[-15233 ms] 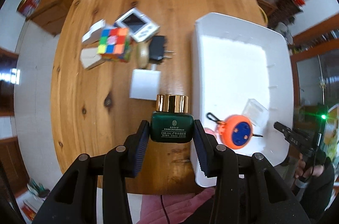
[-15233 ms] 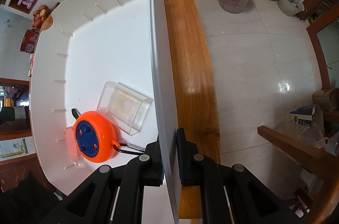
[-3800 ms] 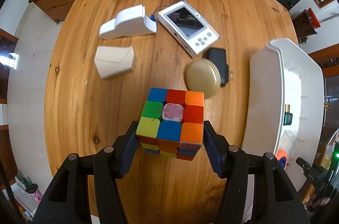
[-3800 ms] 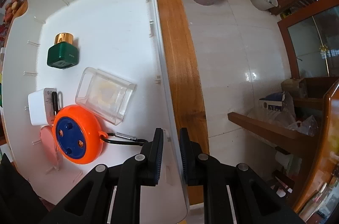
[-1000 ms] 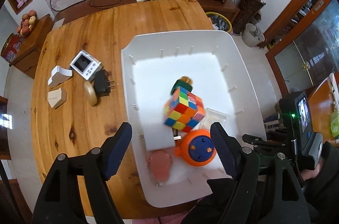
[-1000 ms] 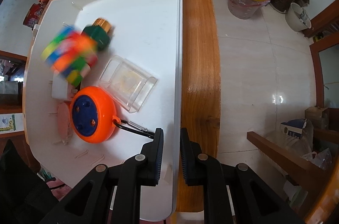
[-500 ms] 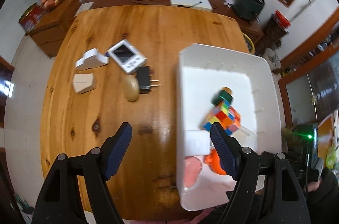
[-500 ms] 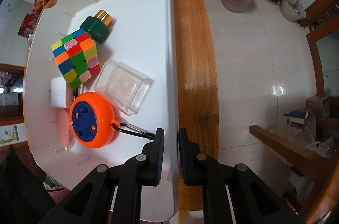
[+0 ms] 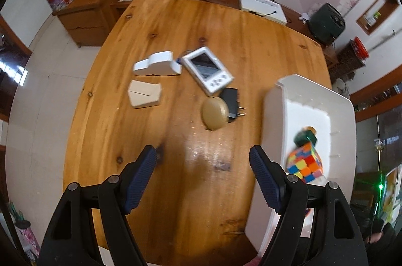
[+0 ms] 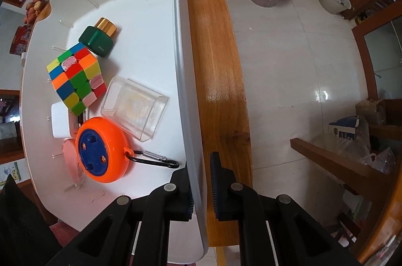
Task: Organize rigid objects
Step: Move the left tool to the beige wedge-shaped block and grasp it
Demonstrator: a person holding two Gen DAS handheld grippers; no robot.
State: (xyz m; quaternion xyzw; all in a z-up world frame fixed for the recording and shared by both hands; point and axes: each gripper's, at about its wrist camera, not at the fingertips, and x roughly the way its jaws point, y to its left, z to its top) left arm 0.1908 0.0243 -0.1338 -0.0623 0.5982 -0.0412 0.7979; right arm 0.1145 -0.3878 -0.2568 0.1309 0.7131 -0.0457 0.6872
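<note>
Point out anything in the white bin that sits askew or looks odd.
The cube sits tilted in the bin, propped on a white block and leaning against the green bottle. Nothing looks spilled or damaged.

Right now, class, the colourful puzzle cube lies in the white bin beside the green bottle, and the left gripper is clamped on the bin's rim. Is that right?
Not quite. The right gripper clamps the white bin's rim, as the right wrist view shows. The left gripper is open above the table. The puzzle cube does lie beside the green bottle.
</note>
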